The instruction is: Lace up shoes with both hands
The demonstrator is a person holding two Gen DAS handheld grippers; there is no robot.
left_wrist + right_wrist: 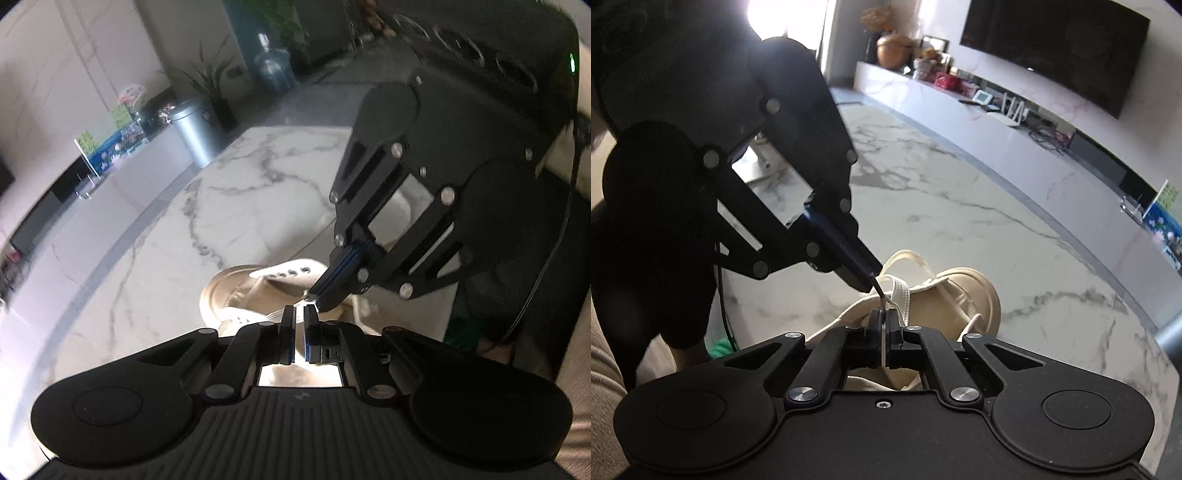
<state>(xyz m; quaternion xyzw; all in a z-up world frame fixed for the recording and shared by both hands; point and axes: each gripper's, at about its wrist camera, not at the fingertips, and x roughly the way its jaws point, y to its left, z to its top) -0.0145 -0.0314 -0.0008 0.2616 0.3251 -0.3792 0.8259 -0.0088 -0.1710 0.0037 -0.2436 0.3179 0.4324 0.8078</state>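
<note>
Pinching lace tip | both tongs closed | beige shoe (no readable writing)

One beige shoe is lying just beyond two black grippers, the left gripper and the right gripper. One white lace is running between them. One marble counter is carrying the shoe.

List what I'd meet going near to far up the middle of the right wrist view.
right gripper shut on the lace tip → white shoelace → beige shoe → marble table → white cabinet → television
</note>
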